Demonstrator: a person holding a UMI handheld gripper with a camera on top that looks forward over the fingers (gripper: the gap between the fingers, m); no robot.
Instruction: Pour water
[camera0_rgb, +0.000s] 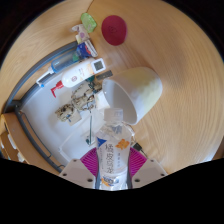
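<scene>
round wooden table (180, 60), red disc (115, 28), green object (89, 21)

The bottle's (117, 152) lower part is running out of view between the fingers, its label print is too small to read, and it is covering the pads.

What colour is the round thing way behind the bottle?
The round thing is pinkish red, lying on the wooden table; the gripper view shows it best.
</scene>
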